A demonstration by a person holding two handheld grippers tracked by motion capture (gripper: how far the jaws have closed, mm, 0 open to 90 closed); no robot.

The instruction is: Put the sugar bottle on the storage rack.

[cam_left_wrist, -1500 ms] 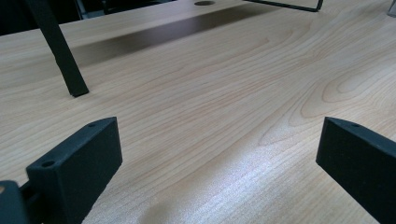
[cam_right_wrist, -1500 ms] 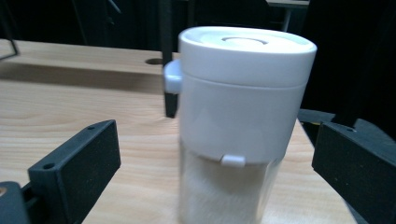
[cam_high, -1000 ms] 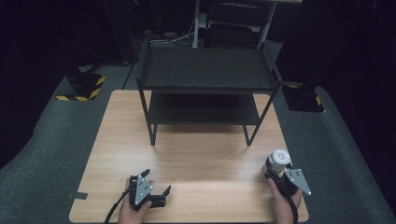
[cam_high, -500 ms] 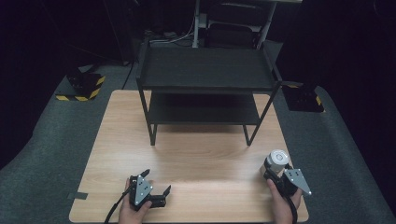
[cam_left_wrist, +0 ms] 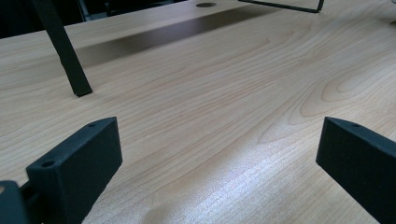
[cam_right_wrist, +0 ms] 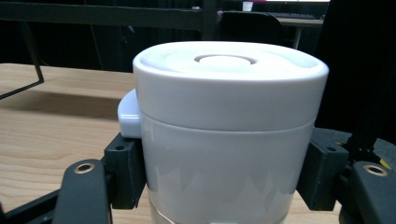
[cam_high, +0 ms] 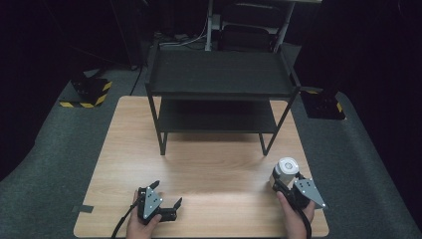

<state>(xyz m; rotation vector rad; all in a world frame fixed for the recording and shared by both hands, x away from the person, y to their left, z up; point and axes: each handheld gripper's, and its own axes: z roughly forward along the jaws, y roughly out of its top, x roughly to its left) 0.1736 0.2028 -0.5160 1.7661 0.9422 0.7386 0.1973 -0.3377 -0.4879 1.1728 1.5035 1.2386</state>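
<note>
Clearly the right claw point(cam_high: 283, 180) was clamped on the white lidded container point(cam_high: 285, 172), its black jaws pressing both sides of the body just below the lid, as the right gripper view showed point(cam_right_wrist: 224, 140). That put the container near the right front corner of the counter point(cam_high: 209, 164), well apart from the black two-tier shelf point(cam_high: 219, 74) at the far side. The left claw point(cam_high: 166, 199) rested low at the front left with its jaws apart and nothing between them. To carry this lift out well, the container likely needed to stay upright and level, with the squeeze kept steady on its smooth wall so it would not slip. Any move toward the shelf should probably clear the shelf's front rail and legs.
</note>
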